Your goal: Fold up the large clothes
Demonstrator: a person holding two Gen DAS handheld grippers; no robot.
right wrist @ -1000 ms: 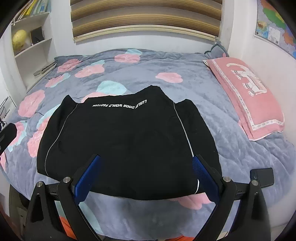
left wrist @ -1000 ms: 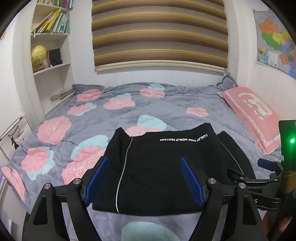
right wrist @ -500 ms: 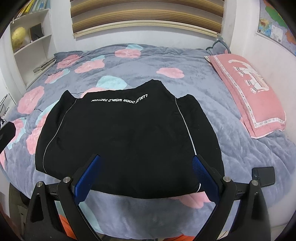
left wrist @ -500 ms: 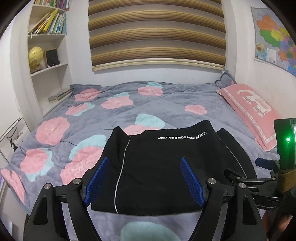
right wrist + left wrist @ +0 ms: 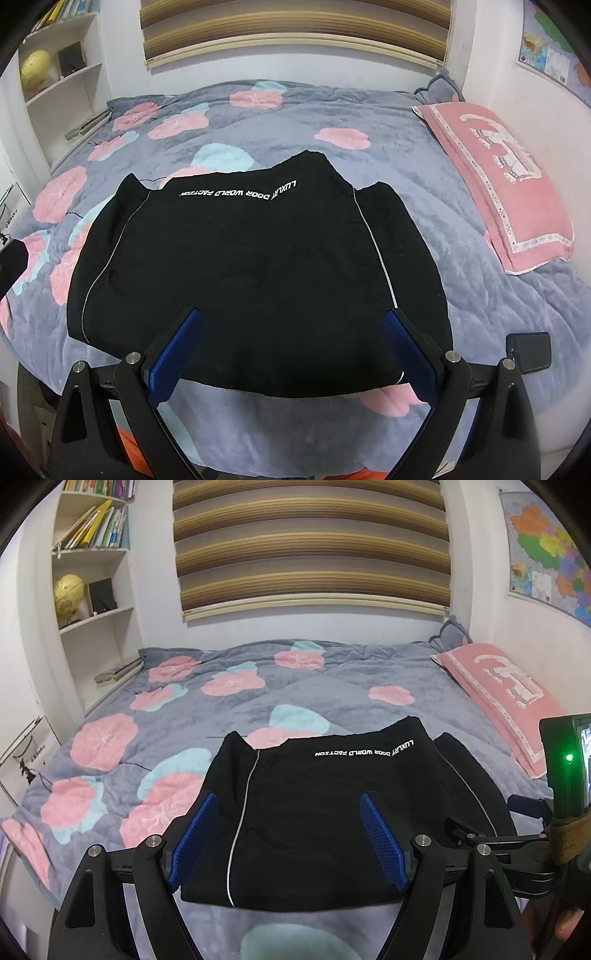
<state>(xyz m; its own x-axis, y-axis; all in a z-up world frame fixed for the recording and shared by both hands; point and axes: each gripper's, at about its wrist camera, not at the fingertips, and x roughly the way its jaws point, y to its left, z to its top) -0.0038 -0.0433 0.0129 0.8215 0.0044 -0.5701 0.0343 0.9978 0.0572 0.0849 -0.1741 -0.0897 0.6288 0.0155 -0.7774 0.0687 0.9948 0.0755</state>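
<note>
Your left tongs [image 5: 286, 834] and right tongs [image 5: 291, 347] stand open, empty.
Only the left view shows the bookshelf [image 5: 92, 554]; the folded black fabric garment [image 5: 255, 280] has not moved.

Open quilt [image 5: 369, 122] beyond the black garment [image 5: 258, 277] – bare across the middle and far end up to the wall under the blind [image 5: 310, 542]. Right side blocked by a pink pillow [image 5: 509, 192] along the wall, a narrow strip of quilt between it and the garment. Left side hemmed by shelves [image 5: 96, 616] with a globe [image 5: 68, 594] and books lying at the bed edge [image 5: 118, 670]. Near edge – a thin band of quilt in front of the hem. Both grippers [image 5: 288, 834] [image 5: 291, 347] hang spread wide above the garment, nothing between the pads.
</note>
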